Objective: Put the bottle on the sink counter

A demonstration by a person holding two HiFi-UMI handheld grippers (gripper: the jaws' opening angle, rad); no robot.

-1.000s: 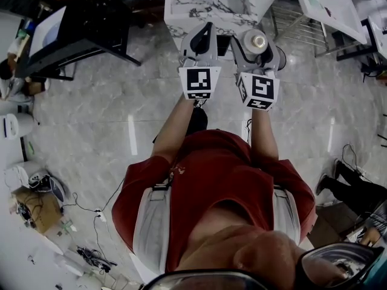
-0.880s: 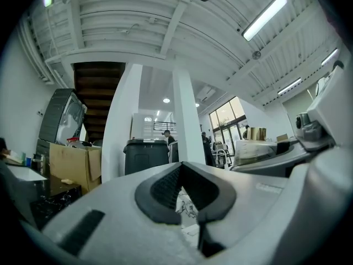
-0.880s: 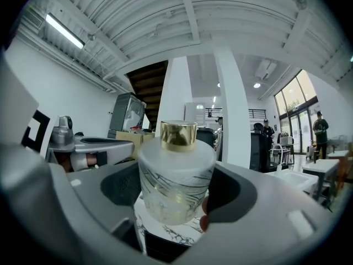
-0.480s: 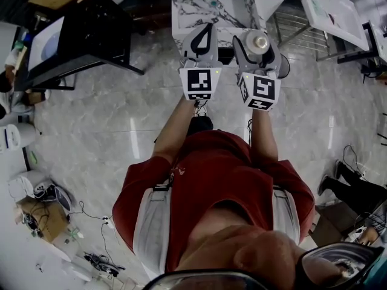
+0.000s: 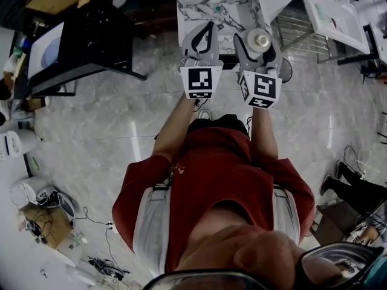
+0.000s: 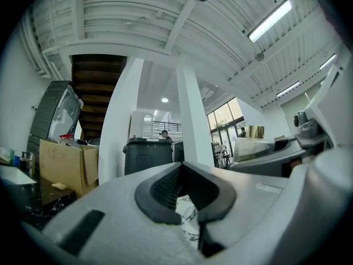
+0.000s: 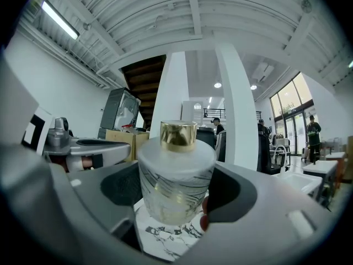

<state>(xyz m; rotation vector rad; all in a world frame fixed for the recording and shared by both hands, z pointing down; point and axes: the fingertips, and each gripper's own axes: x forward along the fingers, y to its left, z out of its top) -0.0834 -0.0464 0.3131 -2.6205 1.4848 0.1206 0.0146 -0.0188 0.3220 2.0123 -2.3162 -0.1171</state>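
Frosted bottle (image 7: 175, 170) gripped between right tongs (image 7: 177, 191)

The head camera looks steeply down at the marble counter (image 5: 217, 5) ahead. Cameras on the left tool (image 5: 207, 30) and right tool (image 5: 260, 34) sit close behind their jaws, facing level over that counter, which all views share.

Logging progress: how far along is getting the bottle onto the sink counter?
Done: bottle picked up, clamped upright in the right gripper. In hand: it hangs at the near edge of the marble counter. Left: set it down, release. The left gripper: shut, empty.
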